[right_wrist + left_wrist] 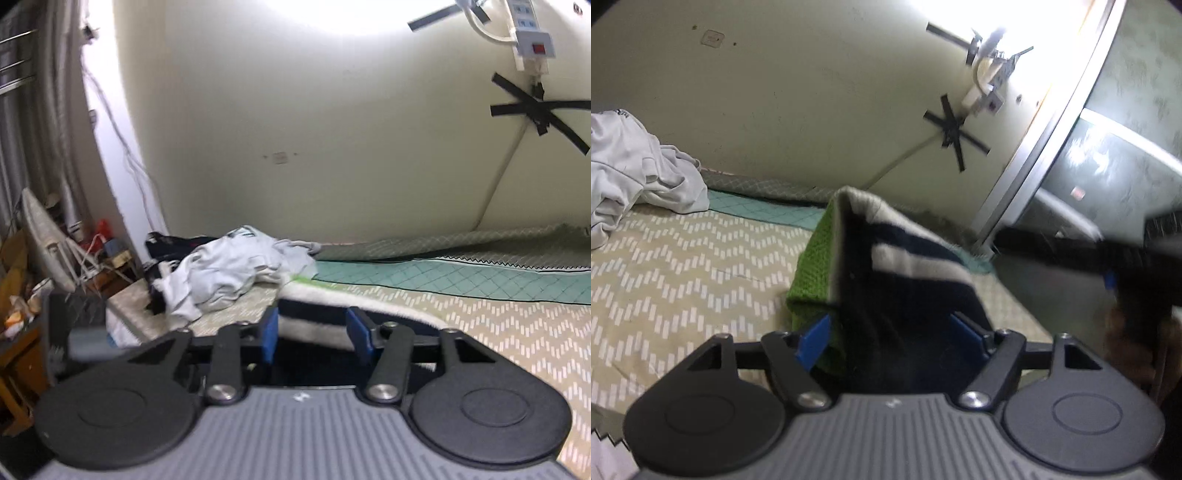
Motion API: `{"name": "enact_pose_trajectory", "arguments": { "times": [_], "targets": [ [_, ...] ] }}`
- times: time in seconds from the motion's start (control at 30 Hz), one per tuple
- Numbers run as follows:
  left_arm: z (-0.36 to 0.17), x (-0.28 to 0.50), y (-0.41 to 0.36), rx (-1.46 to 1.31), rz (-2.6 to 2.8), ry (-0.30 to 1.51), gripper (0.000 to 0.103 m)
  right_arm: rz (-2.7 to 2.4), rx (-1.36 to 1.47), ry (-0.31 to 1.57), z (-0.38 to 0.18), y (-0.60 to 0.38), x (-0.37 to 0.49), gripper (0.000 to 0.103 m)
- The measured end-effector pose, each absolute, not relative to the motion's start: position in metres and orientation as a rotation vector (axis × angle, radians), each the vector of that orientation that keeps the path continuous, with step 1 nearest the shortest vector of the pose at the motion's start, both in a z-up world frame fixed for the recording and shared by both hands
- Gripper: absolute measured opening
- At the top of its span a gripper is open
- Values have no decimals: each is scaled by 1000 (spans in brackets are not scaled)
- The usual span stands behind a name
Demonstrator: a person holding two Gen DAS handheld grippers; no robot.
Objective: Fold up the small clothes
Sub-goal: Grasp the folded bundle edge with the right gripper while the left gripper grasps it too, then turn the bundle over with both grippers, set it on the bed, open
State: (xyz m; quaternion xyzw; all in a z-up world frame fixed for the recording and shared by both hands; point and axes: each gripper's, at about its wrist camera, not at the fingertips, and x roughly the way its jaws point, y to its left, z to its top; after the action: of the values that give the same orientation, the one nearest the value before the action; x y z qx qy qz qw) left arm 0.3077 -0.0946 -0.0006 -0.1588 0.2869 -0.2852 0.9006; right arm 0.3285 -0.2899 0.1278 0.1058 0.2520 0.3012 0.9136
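A small garment (905, 258) with navy and white stripes and a green part stands peaked on the bed, and its lower end drops between the blue pads (814, 341) of my left gripper (891, 336). The jaws stand wide and I see no pinch on the cloth. The right wrist view shows the same striped garment (354, 308) lying low across the bedspread. Its edge runs between the pads of my right gripper (316, 335), which are apart and not pressing it. The other gripper (1126, 266) shows as a dark blur at the right edge of the left wrist view.
A heap of white clothes (236, 269) lies at the far end of the bed by the wall (639, 173). The bedspread (517, 332) has a zigzag print, with a teal mat (461, 277) behind it. Clutter and a rack (44, 229) stand off the bed's left side.
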Motion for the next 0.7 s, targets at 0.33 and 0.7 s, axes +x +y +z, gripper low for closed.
{"name": "enact_pose_trajectory", "arguments": {
  "times": [0.33,0.7],
  "targets": [
    [-30,328,-83,-372,-528,675,40,545,63,700,67,-226,419,29],
    [-26,323,-85,-329,-479,656,72,534,314,466,80,-298,340,51]
  ]
}}
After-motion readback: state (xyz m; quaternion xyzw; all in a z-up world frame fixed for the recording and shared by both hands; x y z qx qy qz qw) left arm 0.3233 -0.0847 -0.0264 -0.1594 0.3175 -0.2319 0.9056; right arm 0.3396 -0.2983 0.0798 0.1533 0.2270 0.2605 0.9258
